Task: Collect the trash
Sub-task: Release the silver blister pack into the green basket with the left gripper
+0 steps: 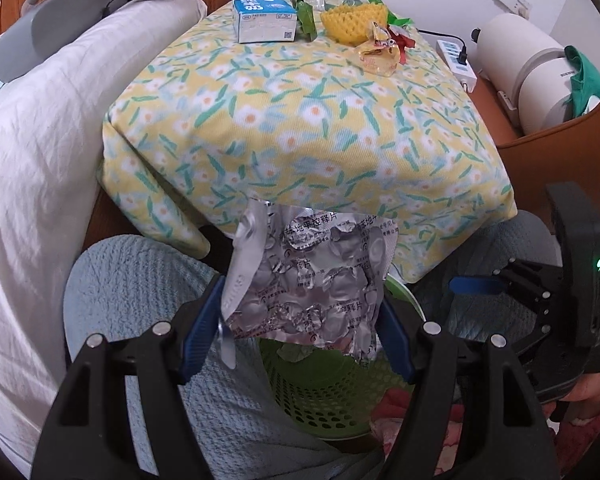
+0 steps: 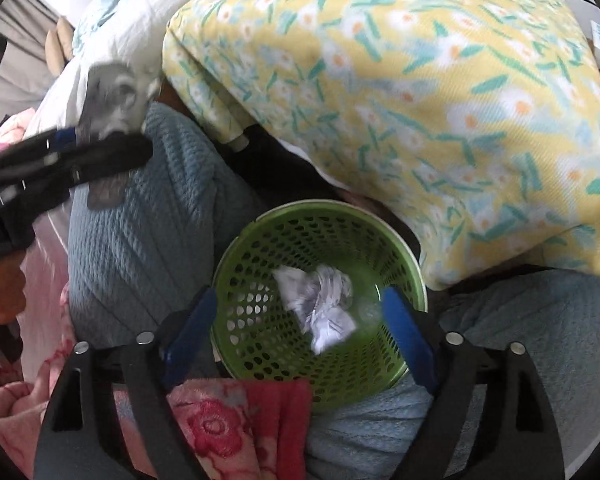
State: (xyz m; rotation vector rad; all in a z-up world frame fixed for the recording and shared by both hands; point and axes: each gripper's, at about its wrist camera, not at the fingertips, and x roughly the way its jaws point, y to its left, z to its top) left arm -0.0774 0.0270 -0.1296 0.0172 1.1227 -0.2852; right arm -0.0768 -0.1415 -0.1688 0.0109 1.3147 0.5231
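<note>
Black linkages and blue pads fill the bottom of the left wrist view, and the left gripper is clamped on a crumpled foil blister pack, pinched across its width. Beyond the fingertips spreads the floral-covered table, with more trash at its far edge: a blue-and-white carton, a yellow foam fruit net and clear candy wrappers. Directly beneath the pack sits the green basket, wedged between the person's knees, already holding a wad of crumpled paper.

Over to the right gripper: fingers apart, nothing between them, hovering right above the basket's mouth.

Now the pack itself (an emptied pill sheet, by the burst pockets). It looks feather-light, thin and springy, with sharp torn foil edges; it should bend rather than break, so a squeeze across the flat middle seems safest. Its long axis appears to run forward, away from the fingers, the free end tilted up toward the table's near edge. My read: release it over the basket.
</note>
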